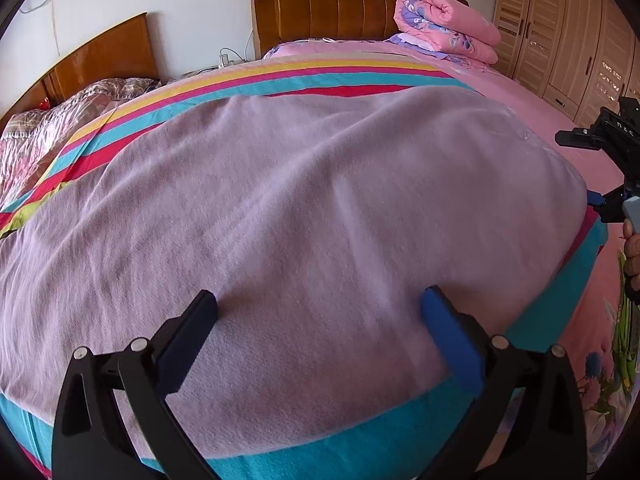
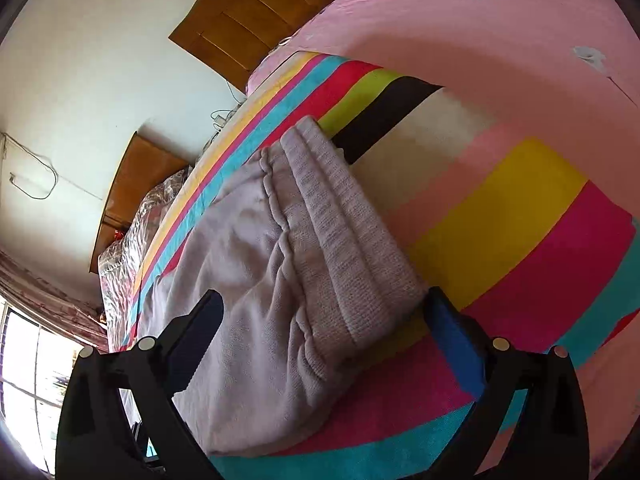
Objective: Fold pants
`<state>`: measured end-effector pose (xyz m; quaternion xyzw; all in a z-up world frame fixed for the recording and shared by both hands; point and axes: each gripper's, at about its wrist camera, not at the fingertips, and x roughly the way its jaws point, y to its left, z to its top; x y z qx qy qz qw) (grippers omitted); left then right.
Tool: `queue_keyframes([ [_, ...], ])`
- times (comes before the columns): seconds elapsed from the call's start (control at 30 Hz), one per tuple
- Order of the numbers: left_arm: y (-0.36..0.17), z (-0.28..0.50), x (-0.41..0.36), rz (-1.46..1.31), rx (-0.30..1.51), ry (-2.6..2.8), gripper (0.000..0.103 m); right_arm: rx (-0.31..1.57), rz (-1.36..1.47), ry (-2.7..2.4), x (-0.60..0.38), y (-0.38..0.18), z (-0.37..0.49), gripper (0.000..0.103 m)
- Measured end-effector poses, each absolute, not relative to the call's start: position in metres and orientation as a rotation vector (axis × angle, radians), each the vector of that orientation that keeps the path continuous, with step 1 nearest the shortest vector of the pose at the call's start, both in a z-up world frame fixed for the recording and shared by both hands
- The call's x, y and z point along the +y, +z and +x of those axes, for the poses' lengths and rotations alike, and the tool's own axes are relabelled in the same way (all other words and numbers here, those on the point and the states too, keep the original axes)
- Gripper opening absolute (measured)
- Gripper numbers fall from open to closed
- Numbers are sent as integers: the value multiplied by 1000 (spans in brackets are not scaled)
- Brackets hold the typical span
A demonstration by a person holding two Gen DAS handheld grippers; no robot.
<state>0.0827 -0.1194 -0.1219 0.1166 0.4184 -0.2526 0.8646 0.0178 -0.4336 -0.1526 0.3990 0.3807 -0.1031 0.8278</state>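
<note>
Pale lilac knit pants (image 1: 304, 216) lie flat on a striped blanket (image 1: 280, 80) on the bed. My left gripper (image 1: 320, 308) is open, its fingertips resting on the pants near their front edge. In the right wrist view the pants (image 2: 248, 280) show their ribbed waistband (image 2: 340, 232) end. My right gripper (image 2: 324, 304) is open, its jaws either side of the waistband's near corner. The right gripper also shows at the right edge of the left wrist view (image 1: 612, 168).
The striped blanket (image 2: 500, 216) covers a pink bed sheet (image 2: 480, 32). A rolled pink quilt (image 1: 444, 24) lies by the wooden headboard (image 1: 328, 4). A wardrobe (image 1: 568, 36) stands at the right. A second bed (image 1: 60, 128) is at the left.
</note>
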Motion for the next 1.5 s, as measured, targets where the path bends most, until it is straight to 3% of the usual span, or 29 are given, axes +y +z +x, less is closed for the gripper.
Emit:
queue_keyframes([
  [0.4, -123, 82, -121, 243, 880, -531, 102, 789, 862, -193, -418, -151, 27, 98],
  [0.47, -122, 83, -121, 243, 881, -531, 102, 746, 925, -211, -428, -155, 18, 81],
  [0.53, -123, 83, -122, 240, 881, -530, 102, 679, 1041, -197, -444, -164, 4, 53],
  [0.73, -122, 84, -124, 241, 886, -530, 102, 522, 1139, -161, -455, -178, -19, 24],
  [0.87, -113, 87, -127, 247, 915, -505, 101, 457, 1029, -169, -447, -151, -22, 22],
  [1.0, -85, 76, -137, 274, 824, -519, 101, 428, 944, -192, -444, -127, -25, 21],
  [1.17, -109, 84, -137, 326, 892, -486, 101, 500, 974, -255, -451, -163, -30, 21],
  [1.27, -117, 91, -119, 212, 933, -518, 102, 505, 995, -267, -450, -167, -35, 20],
  [1.43, -110, 84, -121, 276, 876, -520, 101, 539, 983, -285, -452, -180, -31, 20],
  [1.5, -113, 82, -118, 274, 878, -524, 101, 560, 903, -305, -450, -170, -34, 25],
])
